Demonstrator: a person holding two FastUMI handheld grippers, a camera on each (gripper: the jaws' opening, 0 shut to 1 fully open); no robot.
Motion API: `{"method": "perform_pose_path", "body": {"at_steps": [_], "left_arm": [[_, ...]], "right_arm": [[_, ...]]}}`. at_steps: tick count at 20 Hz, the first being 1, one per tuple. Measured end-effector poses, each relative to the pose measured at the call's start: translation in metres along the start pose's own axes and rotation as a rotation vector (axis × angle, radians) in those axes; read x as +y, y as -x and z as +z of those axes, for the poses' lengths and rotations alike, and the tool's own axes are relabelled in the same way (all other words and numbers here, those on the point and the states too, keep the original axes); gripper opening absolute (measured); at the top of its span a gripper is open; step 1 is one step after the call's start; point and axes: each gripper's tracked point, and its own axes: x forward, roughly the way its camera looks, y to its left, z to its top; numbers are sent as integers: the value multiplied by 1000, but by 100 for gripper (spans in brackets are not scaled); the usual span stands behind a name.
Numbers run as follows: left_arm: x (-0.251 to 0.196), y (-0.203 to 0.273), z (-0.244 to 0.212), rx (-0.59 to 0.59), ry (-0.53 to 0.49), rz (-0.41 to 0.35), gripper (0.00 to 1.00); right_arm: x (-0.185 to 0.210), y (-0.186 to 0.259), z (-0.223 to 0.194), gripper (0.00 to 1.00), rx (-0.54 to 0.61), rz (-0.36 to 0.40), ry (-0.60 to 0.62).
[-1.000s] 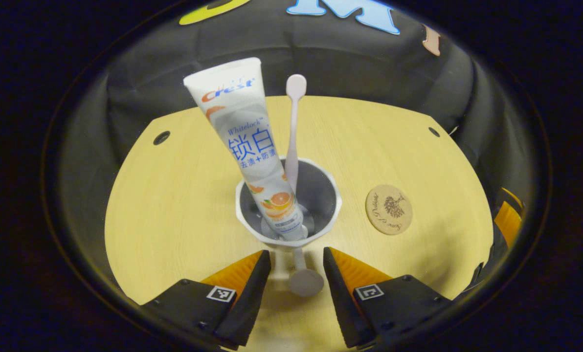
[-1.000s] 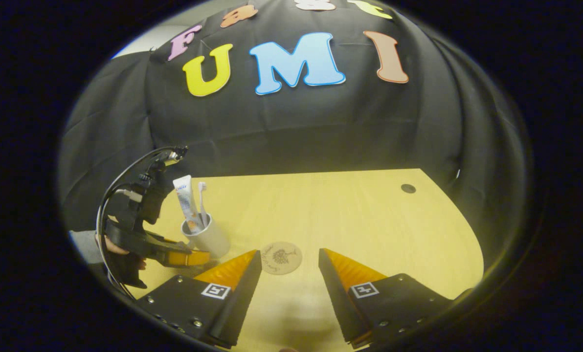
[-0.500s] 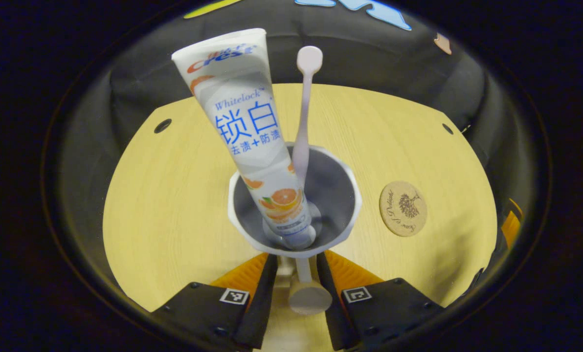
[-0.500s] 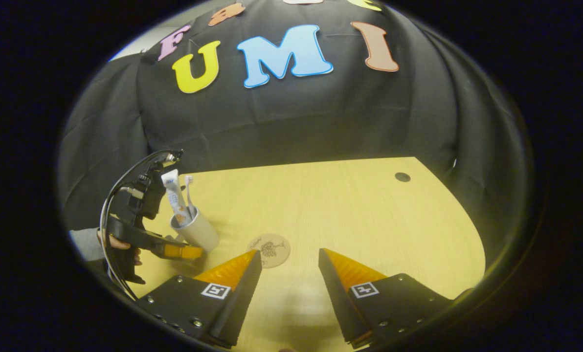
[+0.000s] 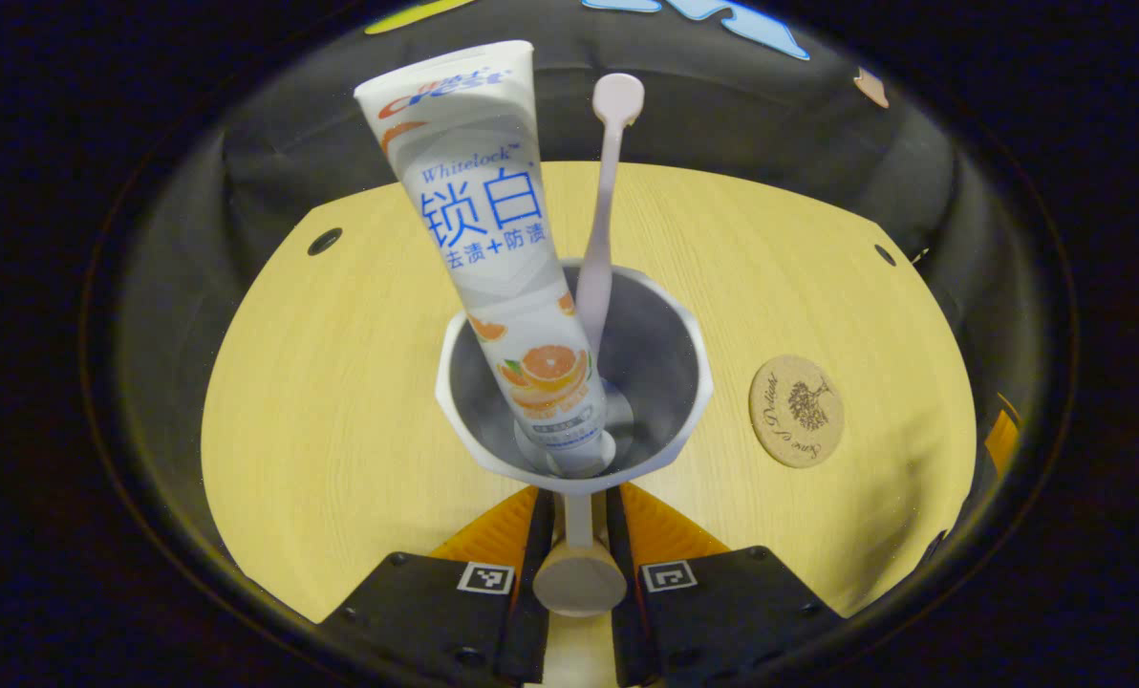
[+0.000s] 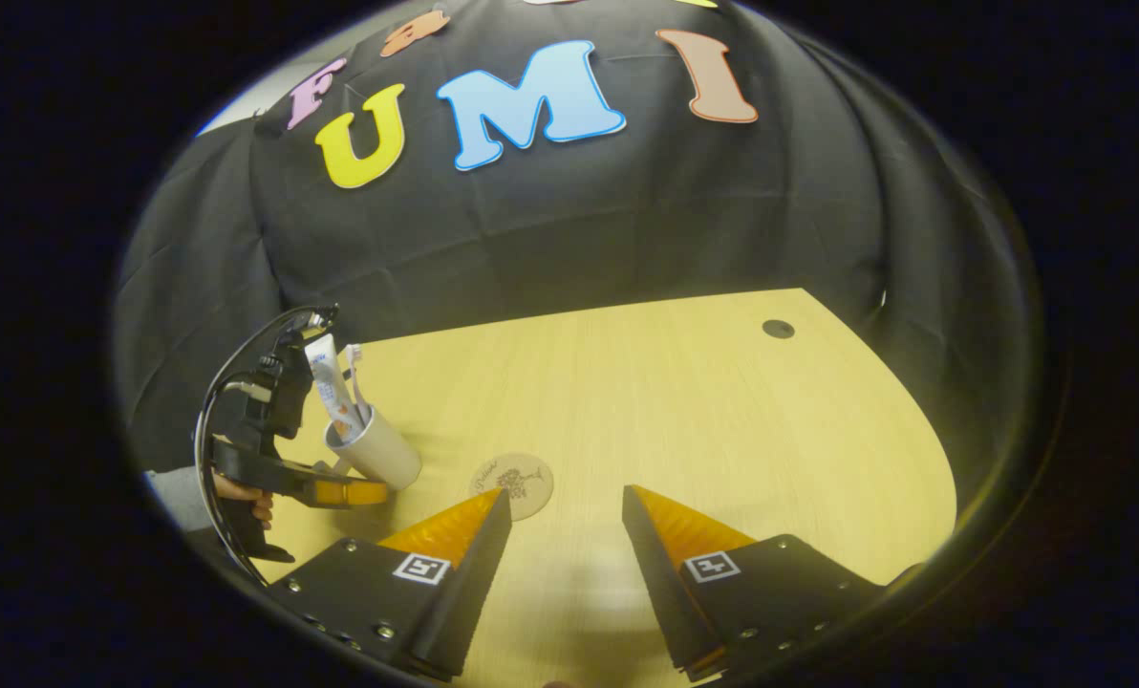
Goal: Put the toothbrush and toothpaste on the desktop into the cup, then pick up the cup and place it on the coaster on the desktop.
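In the left gripper view, the left gripper (image 5: 577, 535) is standing with its two fingers drawn in close on either side of the cup's handle (image 5: 579, 573); both fingers are appearing to press on the handle's flanks, and the handle's round end is sitting between them at the bottom of the view. The cup (image 5: 574, 377) is sitting on the desktop (image 5: 321, 401), its faceted rim facing the camera; the toothpaste (image 5: 503, 258) is standing in the cup cap-down and is leaning toward the upper left, its flat crimped end rising well above the rim; the toothbrush (image 5: 600, 248) is standing in the cup just beside the tube, its rounded end pointing upward. The coaster (image 5: 796, 411) is lying flat on the desktop to the right of the cup, near it but not touching it.

In the right gripper view, the right gripper (image 6: 560, 545) is hanging above the desktop with its fingers spread wide and nothing between them; the coaster is lying just beyond its left finger. Farther off to the left, the left gripper is reaching in at the cup's base, and a hand (image 6: 240, 489) is holding that gripper; whether the cup's base is resting on the desktop or slightly tilted cannot be told from this view.
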Motion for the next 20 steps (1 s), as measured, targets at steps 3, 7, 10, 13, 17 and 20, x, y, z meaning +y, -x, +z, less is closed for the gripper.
{"method": "perform_pose_path", "body": {"at_steps": [3,7,10,13,17,20], "left_arm": [[-7,3,6,-32,-11,3,34],[-35,20,24,-71,-122,-19,34],[-74,30,29,-71,-179,-73,34],[-116,27,25,-59,-195,-135,34],[-139,19,25,-47,-232,-161,34],[-155,13,21,-28,-243,-166,34]], "right_arm": [[-5,0,3,74,-5,-3,-12],[-11,4,2,74,-9,-8,-19],[-14,6,6,74,-14,-5,-28],[-20,13,11,74,-23,-14,-31],[-38,20,16,74,-32,-47,-31],[-51,26,14,74,-30,-66,-47]]}}
